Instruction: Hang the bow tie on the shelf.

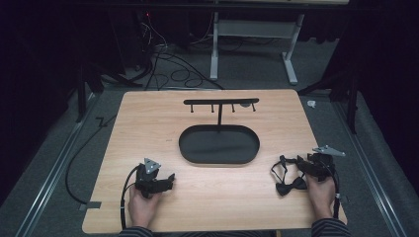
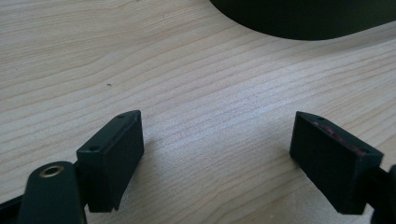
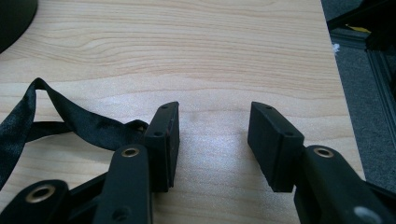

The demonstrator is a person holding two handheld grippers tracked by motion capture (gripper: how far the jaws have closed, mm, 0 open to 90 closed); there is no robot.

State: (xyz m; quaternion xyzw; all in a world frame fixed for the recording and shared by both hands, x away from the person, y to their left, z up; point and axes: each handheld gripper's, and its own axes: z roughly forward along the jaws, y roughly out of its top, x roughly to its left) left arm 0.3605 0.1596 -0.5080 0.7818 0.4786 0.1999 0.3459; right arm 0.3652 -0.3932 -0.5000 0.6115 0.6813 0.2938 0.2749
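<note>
Although the black bow tie [image 1: 287, 177] lay within reach, nothing of the work appeared done: it rested flat on the worktop [image 1: 148, 118] at the lower right of the high view, its strap looped toward the frame's centre, and none of the stand's pegs carried anything.

Item 1, bow tie: dark satin-like fabric, knotted body with thin band; in the right gripper view the band [image 3: 70, 119] ran at the left, just beside the near finger, possibly touching it, though the angle left that unclear.

Item 2, right gripper [image 1: 302, 167]: fingers spread wide, bare wood between them, holding nothing.

Item 3, left gripper [image 1: 168, 180]: lower left of the high view, fingers parted, empty, well apart from the tie.

Item 4, stand [image 1: 220, 102]: matt black, thin upright post, horizontal bar with short pegs, set at the centre.

Item 5, tray [image 1: 219, 144]: oval, matt black, shallow rim, forming the stand's base.

Item 6, worktop: pale wood grain, smooth, rounded corners.

Remaining, by judgement: grasping, lifting and hanging the tie.
</note>
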